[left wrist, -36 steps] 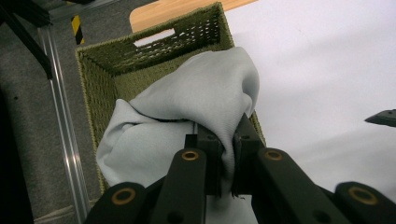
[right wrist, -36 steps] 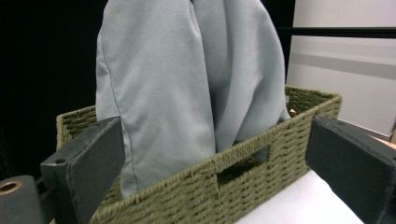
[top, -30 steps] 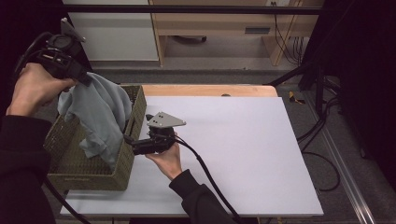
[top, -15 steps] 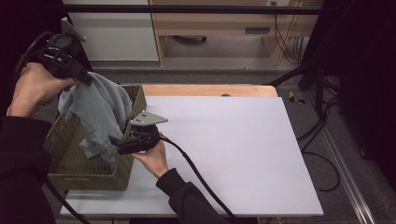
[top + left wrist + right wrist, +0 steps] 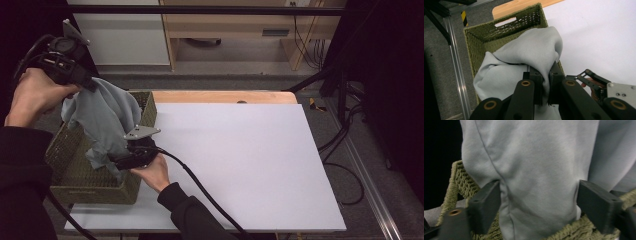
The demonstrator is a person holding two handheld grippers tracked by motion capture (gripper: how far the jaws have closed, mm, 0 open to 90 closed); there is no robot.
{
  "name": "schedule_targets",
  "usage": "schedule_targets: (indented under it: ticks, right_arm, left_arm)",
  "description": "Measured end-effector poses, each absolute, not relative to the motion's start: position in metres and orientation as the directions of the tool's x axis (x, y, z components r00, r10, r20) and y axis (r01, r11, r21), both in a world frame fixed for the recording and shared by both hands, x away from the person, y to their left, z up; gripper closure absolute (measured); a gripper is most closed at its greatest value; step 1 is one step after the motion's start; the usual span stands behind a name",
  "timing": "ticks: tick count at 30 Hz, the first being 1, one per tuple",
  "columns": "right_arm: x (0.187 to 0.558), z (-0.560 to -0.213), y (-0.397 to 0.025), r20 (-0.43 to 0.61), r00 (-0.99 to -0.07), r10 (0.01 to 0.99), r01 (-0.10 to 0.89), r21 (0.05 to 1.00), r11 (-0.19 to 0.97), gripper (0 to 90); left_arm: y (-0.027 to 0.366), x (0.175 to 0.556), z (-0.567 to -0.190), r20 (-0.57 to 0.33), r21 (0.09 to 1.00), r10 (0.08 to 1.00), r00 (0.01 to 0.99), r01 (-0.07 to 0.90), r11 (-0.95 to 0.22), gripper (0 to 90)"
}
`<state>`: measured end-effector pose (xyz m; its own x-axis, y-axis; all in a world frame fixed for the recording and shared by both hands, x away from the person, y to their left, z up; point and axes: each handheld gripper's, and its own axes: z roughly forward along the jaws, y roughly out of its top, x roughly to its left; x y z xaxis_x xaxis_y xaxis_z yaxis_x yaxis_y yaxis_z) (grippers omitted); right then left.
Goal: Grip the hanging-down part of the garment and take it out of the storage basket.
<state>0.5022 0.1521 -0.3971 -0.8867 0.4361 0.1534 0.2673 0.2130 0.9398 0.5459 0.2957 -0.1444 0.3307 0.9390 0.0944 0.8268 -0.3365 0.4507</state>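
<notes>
Left gripper [image 5: 545,82]: jaws clenched on a fold of the grey cloth [image 5: 102,117], held raised above the woven basket [image 5: 65,155] at the table's [image 5: 260,165] left edge. Right gripper [image 5: 537,202]: jaws spread wide, set either side of the cloth's hanging lower part at the basket's right rim, not closed.

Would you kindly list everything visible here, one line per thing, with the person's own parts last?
Cloth: one, pale grey-blue, hanging over the basket from the left gripper.
Basket: one, olive green woven, at the table's left edge.
Table: one, white top with a wooden far edge.
Left gripper: one, black, raised, shut on the cloth.
Right gripper: one, black, jaws open around the cloth's lower part.
Hands: two, left and right, in dark sleeves.
</notes>
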Motion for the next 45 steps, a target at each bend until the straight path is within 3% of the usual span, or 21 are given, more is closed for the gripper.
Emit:
schedule_targets:
  ticks: [2, 3, 4, 8, 9, 10, 16, 26, 45]
  right_arm:
    - [0.504, -0.399, 0.154, 0.161, -0.89, 0.427, 0.276, 0.935, 0.223, 38.7]
    - [0.504, -0.399, 0.154, 0.161, -0.89, 0.427, 0.276, 0.935, 0.223, 38.7]
    - [0.506, -0.4, 0.153, 0.161, -0.895, 0.415, 0.271, 0.937, 0.222, 52.8]
    - [0.505, -0.399, 0.152, 0.134, -0.895, 0.425, 0.258, 0.934, 0.248, 76.4]
    - [0.505, -0.399, 0.152, 0.134, -0.895, 0.425, 0.258, 0.934, 0.248, 76.4]
    - [0.505, -0.398, 0.15, 0.136, -0.898, 0.418, 0.261, 0.93, 0.258, 86.3]
    - [0.506, -0.393, 0.144, 0.157, -0.896, 0.416, 0.285, 0.921, 0.266, 88.1]
    - [0.499, -0.371, 0.116, 0.108, -0.891, 0.441, 0.236, 0.94, 0.248, 88.3]
    - [0.483, -0.301, 0.037, 0.021, -0.86, 0.509, 0.127, 0.976, 0.174, 88.5]
  left_arm:
    - [0.297, 0.546, -0.144, 0.098, 0.451, 0.938, 0.332, 0.826, -0.339, 84.6]
    - [0.297, 0.546, -0.144, 0.098, 0.451, 0.938, 0.332, 0.826, -0.339, 84.6]
    - [0.297, 0.545, -0.144, 0.093, 0.45, 0.94, 0.327, 0.828, -0.333, 84.6]
    - [0.298, 0.545, -0.145, 0.093, 0.448, 0.939, 0.33, 0.829, -0.336, 84.6]
    - [0.298, 0.545, -0.145, 0.093, 0.448, 0.939, 0.33, 0.829, -0.336, 84.6]
    - [0.298, 0.545, -0.145, 0.092, 0.449, 0.94, 0.33, 0.829, -0.335, 84.6]
    - [0.3, 0.544, -0.145, 0.091, 0.453, 0.941, 0.326, 0.828, -0.33, 84.6]
    - [0.307, 0.538, -0.141, 0.089, 0.467, 0.946, 0.311, 0.826, -0.315, 84.6]
    - [0.303, 0.534, -0.143, 0.075, 0.476, 0.938, 0.34, 0.814, -0.333, 84.6]
